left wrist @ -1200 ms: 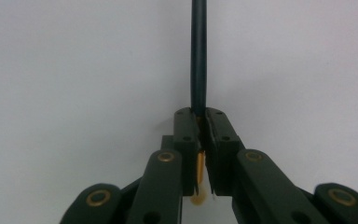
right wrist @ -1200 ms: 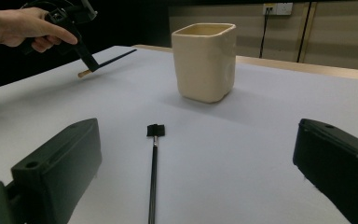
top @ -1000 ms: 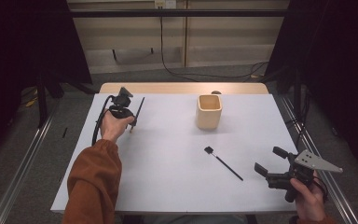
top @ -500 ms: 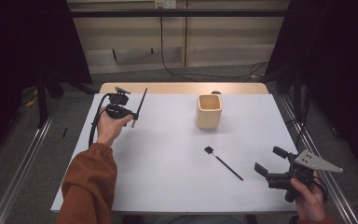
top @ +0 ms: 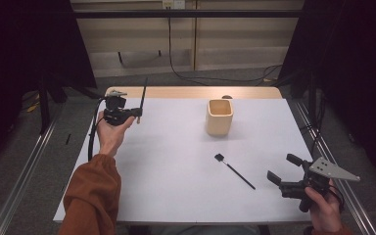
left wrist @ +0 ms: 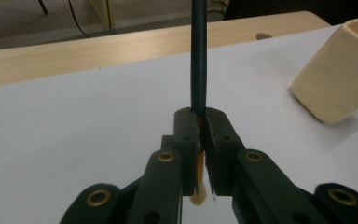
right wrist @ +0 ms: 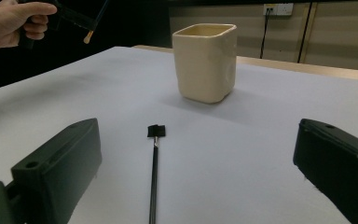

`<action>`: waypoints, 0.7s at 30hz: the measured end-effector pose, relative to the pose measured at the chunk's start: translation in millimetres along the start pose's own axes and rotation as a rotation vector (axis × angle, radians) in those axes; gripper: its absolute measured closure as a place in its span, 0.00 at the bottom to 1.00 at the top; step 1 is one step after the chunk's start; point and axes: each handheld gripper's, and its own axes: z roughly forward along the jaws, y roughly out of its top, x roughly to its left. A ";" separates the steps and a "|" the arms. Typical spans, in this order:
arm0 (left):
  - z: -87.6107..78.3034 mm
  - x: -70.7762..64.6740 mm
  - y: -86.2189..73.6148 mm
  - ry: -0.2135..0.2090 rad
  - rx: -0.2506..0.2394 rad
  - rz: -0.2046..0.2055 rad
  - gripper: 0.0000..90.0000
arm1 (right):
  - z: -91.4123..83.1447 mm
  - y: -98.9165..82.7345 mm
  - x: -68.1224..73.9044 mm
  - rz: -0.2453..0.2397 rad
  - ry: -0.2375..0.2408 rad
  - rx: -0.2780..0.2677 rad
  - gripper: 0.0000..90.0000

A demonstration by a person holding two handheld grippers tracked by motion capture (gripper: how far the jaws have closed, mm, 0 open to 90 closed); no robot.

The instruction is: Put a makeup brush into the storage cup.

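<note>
Left gripper [left wrist: 200, 135] clamps brush [left wrist: 198, 56] — lifted.

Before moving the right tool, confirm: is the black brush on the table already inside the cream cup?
No: the black brush lies flat on the white table, apart from the cream cup.

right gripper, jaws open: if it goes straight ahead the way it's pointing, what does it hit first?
Probably the black brush lying flat on the white sheet, between the open jaws of the right gripper; its head points away. Beyond it stands the cream cup, slightly right of centre. If the gripper travels above the sheet, the cup comes first.
</note>
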 end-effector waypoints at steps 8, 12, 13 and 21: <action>-14.2 -1.6 2.7 0.006 -0.129 0.002 0.94 | -0.1 0.1 0.1 -0.002 0.000 -0.001 0.00; -21.1 -0.7 4.4 -0.005 -0.174 -0.017 0.94 | 0.4 -0.1 -0.5 0.002 -0.001 -0.001 0.00; -22.6 -0.6 4.3 -0.004 -0.182 -0.014 0.94 | 0.5 -0.1 -0.5 0.001 -0.001 0.000 0.00; -28.8 -1.4 -1.6 -0.026 -0.196 -0.004 0.94 | 0.0 0.0 -0.9 0.005 -0.005 -0.004 0.00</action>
